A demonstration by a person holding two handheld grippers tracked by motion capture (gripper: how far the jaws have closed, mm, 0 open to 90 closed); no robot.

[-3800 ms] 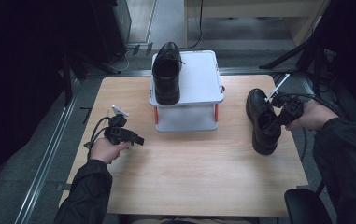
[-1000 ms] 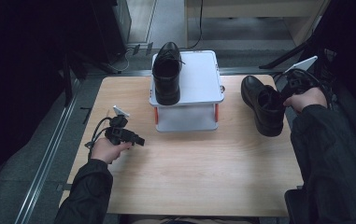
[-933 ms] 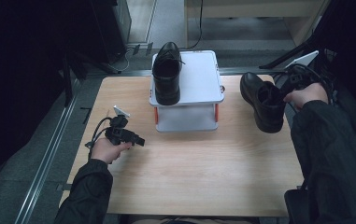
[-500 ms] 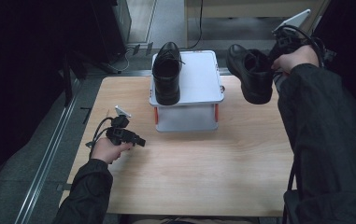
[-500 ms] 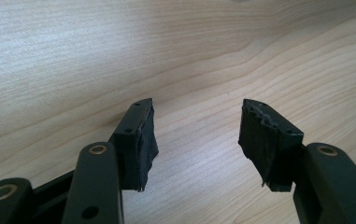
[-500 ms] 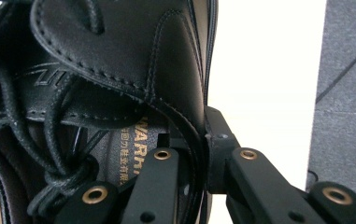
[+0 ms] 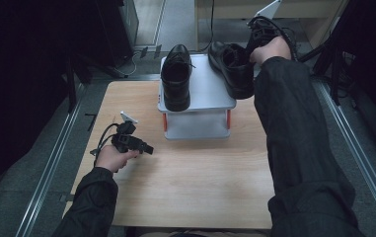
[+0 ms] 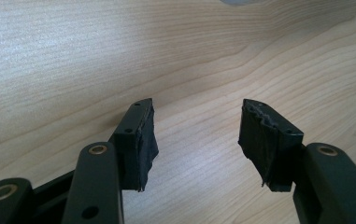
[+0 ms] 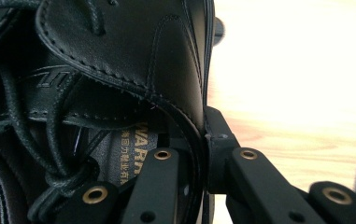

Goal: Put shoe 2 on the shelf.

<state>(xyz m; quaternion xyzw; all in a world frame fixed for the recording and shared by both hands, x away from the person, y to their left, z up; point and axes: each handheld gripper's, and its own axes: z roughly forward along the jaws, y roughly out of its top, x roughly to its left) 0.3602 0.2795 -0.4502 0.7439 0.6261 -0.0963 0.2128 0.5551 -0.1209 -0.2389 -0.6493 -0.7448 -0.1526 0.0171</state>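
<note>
Black shoe (image 7: pixel 235 66) in my right claw (image 7: pixel 257 43), jaws clamped on collar wall: one jaw inside by insole, one outside leather (image 9: pixel 175 70). Shoe hangs from claw over right side of white stand (image 7: pixel 210 94); contact with top unclear. Second shoe (image 7: pixel 176 81) sits on stand, left of held one. My left claw (image 8: pixel 194 135) open, empty, low over wooden table (image 8: pixel 73 56).
</note>
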